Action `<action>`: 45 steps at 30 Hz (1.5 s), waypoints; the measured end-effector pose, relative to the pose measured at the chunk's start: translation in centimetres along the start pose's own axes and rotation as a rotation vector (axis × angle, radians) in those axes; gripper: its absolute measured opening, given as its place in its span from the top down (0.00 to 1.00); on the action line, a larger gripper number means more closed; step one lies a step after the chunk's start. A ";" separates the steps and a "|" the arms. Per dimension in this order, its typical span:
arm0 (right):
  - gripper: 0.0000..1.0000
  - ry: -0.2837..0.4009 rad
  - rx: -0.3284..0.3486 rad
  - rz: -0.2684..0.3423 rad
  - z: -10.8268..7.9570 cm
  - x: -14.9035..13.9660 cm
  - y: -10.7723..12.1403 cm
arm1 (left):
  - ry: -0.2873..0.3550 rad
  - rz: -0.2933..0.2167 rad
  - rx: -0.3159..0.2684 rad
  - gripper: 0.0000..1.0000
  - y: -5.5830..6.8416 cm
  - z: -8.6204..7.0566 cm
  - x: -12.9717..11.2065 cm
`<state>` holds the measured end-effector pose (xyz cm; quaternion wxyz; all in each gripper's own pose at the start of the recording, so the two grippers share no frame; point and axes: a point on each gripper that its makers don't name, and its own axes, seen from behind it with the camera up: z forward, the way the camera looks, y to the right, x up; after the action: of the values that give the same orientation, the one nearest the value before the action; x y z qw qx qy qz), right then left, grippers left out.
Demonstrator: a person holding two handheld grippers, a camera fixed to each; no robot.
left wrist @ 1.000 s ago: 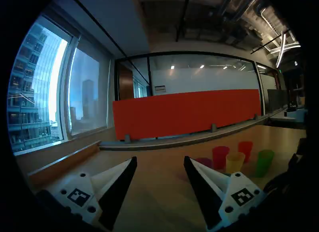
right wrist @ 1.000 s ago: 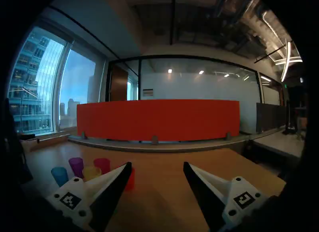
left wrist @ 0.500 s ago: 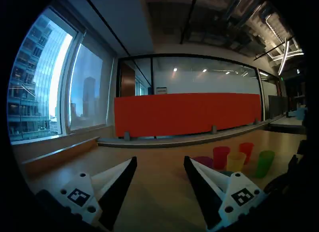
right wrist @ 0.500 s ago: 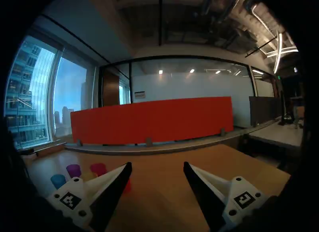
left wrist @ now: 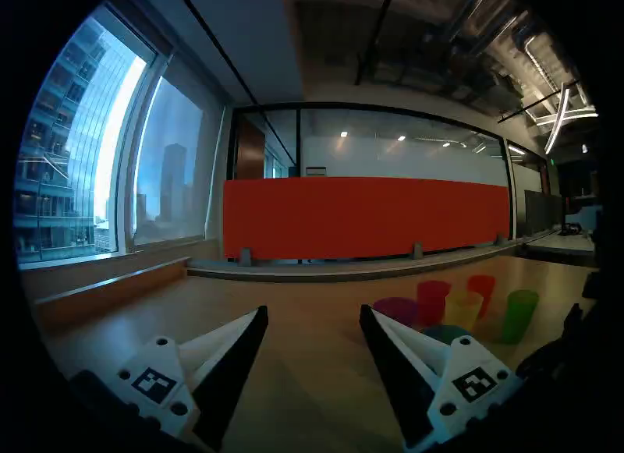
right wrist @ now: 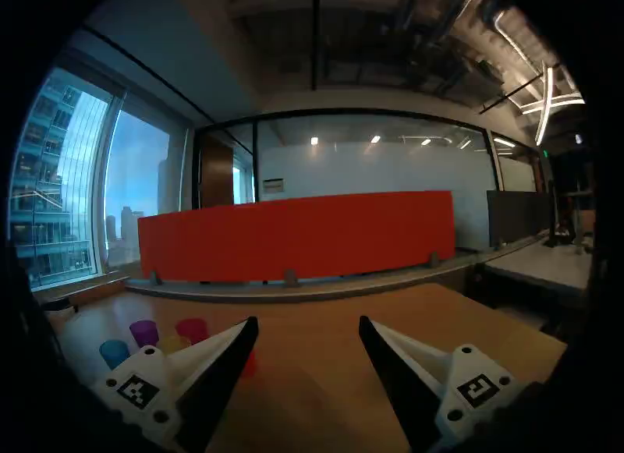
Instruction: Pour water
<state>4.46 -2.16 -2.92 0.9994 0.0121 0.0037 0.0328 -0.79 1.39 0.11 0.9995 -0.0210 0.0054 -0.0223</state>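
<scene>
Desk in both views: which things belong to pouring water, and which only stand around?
Job: green cup, yellow cup, pink cup, red cup, purple cup, blue cup; left gripper and right gripper, both open.
Around: red divider, windows, ceiling lights.

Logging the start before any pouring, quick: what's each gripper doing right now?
Left gripper: open, holding nothing.
Right gripper: open, holding nothing.

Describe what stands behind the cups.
Behind the cups the desk runs to an orange divider at its far edge, with a glass wall above. The divider hides anything low beyond it.
</scene>
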 end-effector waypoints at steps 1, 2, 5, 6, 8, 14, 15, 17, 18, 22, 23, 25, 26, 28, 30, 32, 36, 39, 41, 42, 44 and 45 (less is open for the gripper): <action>0.00 0.000 0.000 0.000 0.0 0.0 0.0 | -0.001 -0.001 0.000 0.13 0.0 0.0 -0.1; 0.00 0.001 0.000 0.000 0.0 0.1 -0.1 | -0.001 -0.002 -0.001 0.13 0.0 0.1 -0.1; 0.00 0.000 0.000 -0.003 0.1 0.2 -0.2 | -0.006 -0.004 -0.002 0.13 -0.1 0.2 -0.4; 0.00 0.000 0.000 -0.004 0.1 0.3 -0.2 | -0.009 -0.005 -0.002 0.13 -0.1 0.2 -0.5; 0.00 0.002 0.001 -0.005 0.1 0.3 -0.3 | -0.013 -0.006 -0.003 0.13 -0.1 0.2 -0.6; 0.00 0.001 0.002 -0.005 0.1 0.2 -0.4 | -0.025 -0.005 -0.003 0.13 -0.1 0.4 -1.0; 0.00 0.001 0.002 -0.004 0.1 0.2 -0.4 | -0.028 -0.005 -0.003 0.13 -0.1 0.4 -1.1; 0.00 -0.001 0.001 -0.003 0.1 0.0 -0.3 | -0.032 -0.005 -0.002 0.13 -0.1 0.4 -1.2; 0.00 -0.001 0.000 -0.002 0.1 0.0 -0.2 | -0.033 -0.005 -0.002 0.13 -0.1 0.5 -1.2; 0.00 0.000 -0.001 -0.001 0.1 -0.1 -0.1 | -0.034 -0.005 -0.002 0.13 -0.2 0.5 -1.2; 0.00 0.000 -0.001 0.000 0.1 -0.1 0.0 | -0.034 -0.005 -0.003 0.13 -0.2 0.5 -1.1; 0.00 0.002 0.001 0.001 0.1 0.0 -0.1 | -0.035 -0.004 -0.003 0.13 -0.1 0.5 -1.2; 0.00 0.003 0.003 0.002 0.1 0.1 -0.1 | -0.036 -0.003 -0.003 0.13 -0.1 0.5 -1.2; 0.00 0.008 0.006 0.000 0.0 0.2 -0.2 | -0.036 -0.003 -0.003 0.13 -0.1 0.5 -1.2; 0.00 0.014 0.010 -0.002 0.0 0.3 -0.2 | -0.036 -0.004 -0.003 0.13 -0.1 0.5 -1.2; 0.00 0.019 0.010 -0.002 0.0 0.4 -0.1 | -0.036 -0.003 -0.003 0.13 -0.1 0.5 -1.2; 0.00 0.032 0.010 0.002 0.0 0.6 0.2 | -0.036 -0.003 -0.003 0.13 -0.2 0.5 -1.2; 0.00 0.037 0.001 0.000 0.0 0.5 0.6 | -0.037 -0.003 -0.003 0.13 -0.2 0.5 -1.2; 0.00 0.039 -0.004 -0.008 0.0 0.4 0.7 | -0.037 -0.003 -0.003 0.13 -0.2 0.5 -1.2; 0.00 0.040 -0.006 -0.015 0.0 0.3 0.8 | -0.037 -0.003 -0.003 0.13 -0.2 0.5 -1.2; 0.00 0.043 -0.009 -0.033 0.1 0.2 0.9 | -0.037 -0.003 -0.003 0.13 -0.2 0.5 -1.2; 0.00 0.046 -0.011 -0.043 0.2 0.1 0.9 | -0.037 -0.003 -0.003 0.13 -0.2 0.5 -1.2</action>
<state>4.48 -1.25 -2.73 0.9996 0.0060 0.0265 0.0118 -2.03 1.27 0.65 0.9994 -0.0228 -0.0131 -0.0232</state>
